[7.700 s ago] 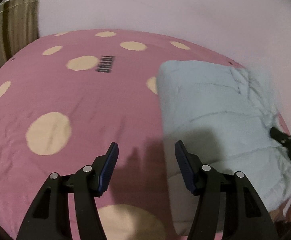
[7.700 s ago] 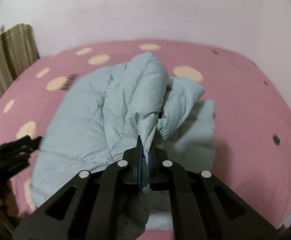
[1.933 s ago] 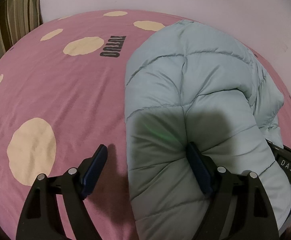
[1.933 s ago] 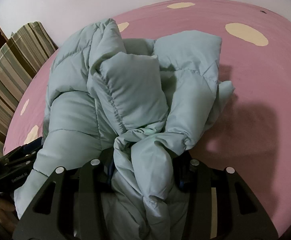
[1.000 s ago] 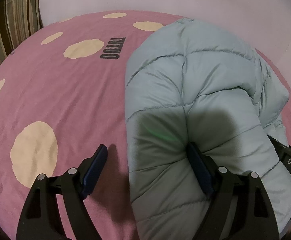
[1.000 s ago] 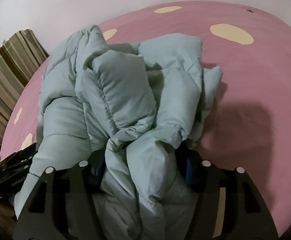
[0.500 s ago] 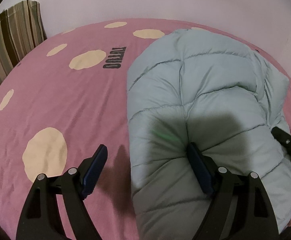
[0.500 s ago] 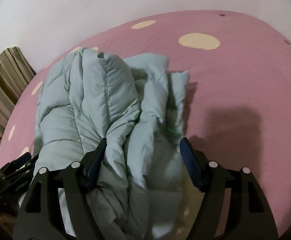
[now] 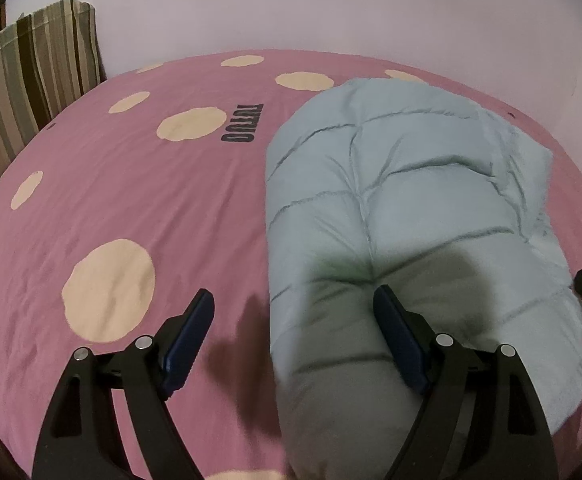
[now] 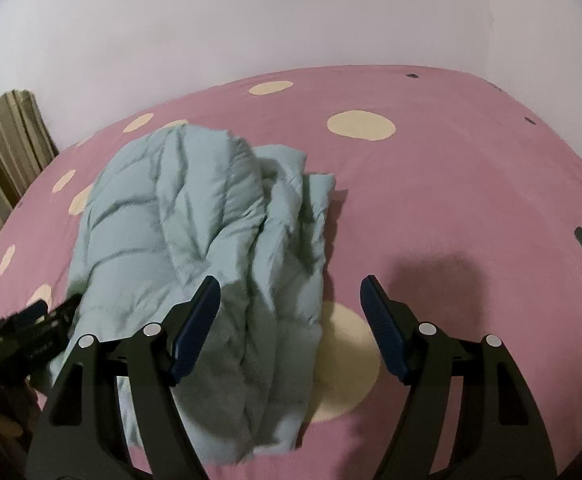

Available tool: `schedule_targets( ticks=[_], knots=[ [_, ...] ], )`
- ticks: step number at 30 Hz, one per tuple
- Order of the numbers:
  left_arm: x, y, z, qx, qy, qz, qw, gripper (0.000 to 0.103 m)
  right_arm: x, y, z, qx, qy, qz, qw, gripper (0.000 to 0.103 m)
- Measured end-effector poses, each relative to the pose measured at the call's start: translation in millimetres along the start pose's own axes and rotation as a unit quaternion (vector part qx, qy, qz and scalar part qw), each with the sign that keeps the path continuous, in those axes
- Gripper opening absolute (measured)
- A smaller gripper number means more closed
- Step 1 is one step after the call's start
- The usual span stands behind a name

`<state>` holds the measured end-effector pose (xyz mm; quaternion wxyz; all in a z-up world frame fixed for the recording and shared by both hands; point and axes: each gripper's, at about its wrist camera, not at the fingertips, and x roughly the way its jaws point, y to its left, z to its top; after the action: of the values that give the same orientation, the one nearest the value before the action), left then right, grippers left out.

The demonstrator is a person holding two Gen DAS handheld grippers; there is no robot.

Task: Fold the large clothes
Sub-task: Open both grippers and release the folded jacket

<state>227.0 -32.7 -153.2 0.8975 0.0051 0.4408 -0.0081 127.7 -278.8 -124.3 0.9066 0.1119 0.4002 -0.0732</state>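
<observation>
Left wrist view: your left gripper [image 9: 293,320] stands wide, nothing pinched; its right finger lies over the near end of the puffer jacket [image 9: 403,216], contact unclear, the left finger over bare bedsheet [image 9: 131,184]. Your right gripper [image 10: 289,308] is spread too, its jaws apart and empty, the jacket's rumpled edge below and between them, no pad pressing it.

Jacket lies folded into a thick quilted bundle on the pink dotted sheet, running from 6 o'clock up to 1 o'clock in the left view, at 9 to 10 o'clock of the right tongs in the right view [image 10: 195,232].

Handling, my read: light, very soft, springy; it likely puffs back and unfolds if you let go too soon. Shell looks smooth, probably slippery, so thin pinches may slide. Grab at a stitched seam or the doubled hem near 6 o'clock, through several layers, not on a fat baffle.

Writing: dark block print on the sheet [image 9: 243,124] at 11 o'clock, upside down, not readable for sure. Striped fabric [image 9: 31,76] at 10 o'clock. No label seen on the jacket.
</observation>
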Motion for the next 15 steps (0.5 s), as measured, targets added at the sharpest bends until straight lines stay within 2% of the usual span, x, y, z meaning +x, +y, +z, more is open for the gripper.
schedule_targets(
  ticks=[5,8,15],
  knots=[
    [-27,1,-7,0.008,-0.021,0.005,0.9997,0.081,-16,13,-7,-0.019,-0.012,-0.004,1.0,0.073],
    [-44,1,-11,0.014,-0.035,0.013,0.9992,0.081,-32,20,-8,-0.027,-0.026,-0.006,0.999,0.079],
    [-79,5,-15,0.001,-0.065,0.017,0.9977,0.081,-69,34,-11,-0.048,-0.056,0.0,0.997,0.082]
  ],
)
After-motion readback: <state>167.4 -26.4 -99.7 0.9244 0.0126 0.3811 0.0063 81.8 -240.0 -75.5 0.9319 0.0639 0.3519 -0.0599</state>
